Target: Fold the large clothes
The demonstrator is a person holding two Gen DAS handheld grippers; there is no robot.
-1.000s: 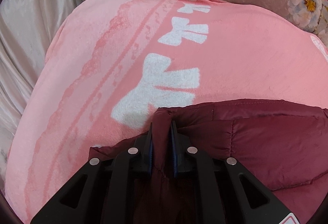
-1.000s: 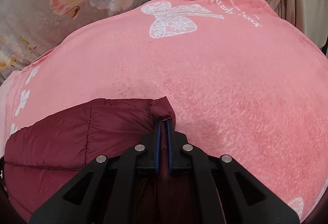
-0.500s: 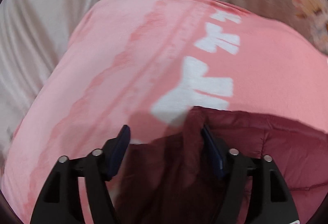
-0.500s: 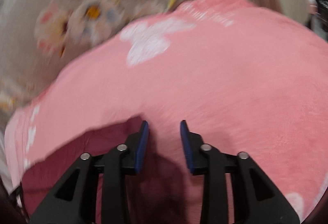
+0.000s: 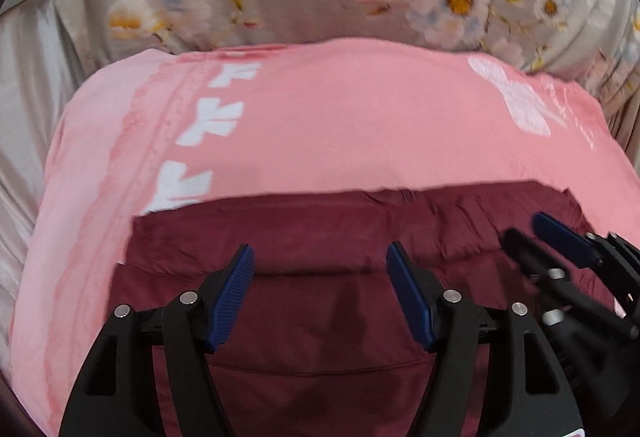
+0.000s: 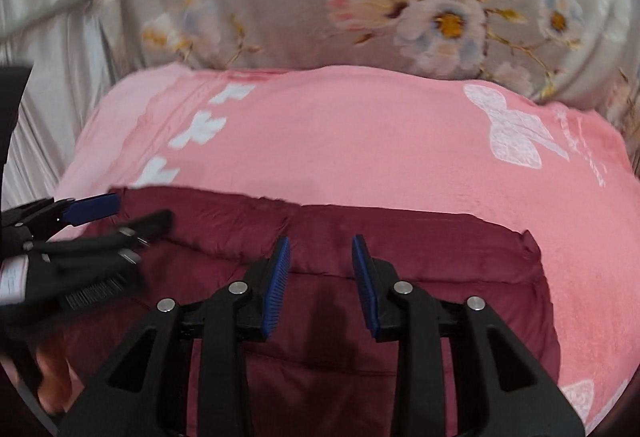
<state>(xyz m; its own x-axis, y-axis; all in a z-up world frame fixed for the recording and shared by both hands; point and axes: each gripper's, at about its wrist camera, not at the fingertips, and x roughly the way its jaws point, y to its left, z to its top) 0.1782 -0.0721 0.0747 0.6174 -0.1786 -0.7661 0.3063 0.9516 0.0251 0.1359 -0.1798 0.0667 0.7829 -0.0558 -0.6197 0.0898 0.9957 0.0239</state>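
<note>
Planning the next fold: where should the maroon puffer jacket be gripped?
Probably at the two far corners of the maroon puffer jacket, coming from the near side over the top. Its far edge lies straight on the pink blanket. Both the left gripper and right gripper are closing with nothing between them.

Both wrist views look steeply down past their own fingers at close range, sharing the maroon padded garment [image 5: 320, 237] on the pink blanket [image 6: 360, 141].

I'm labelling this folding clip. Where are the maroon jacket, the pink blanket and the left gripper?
maroon jacket [image 5: 320, 221]: left wrist view, upper folded panel.
pink blanket [image 5: 360, 125]: left wrist view, plain middle.
left gripper [image 5: 320, 257]: left wrist view, between fingertips; jaws closing, nothing gripped.
</note>
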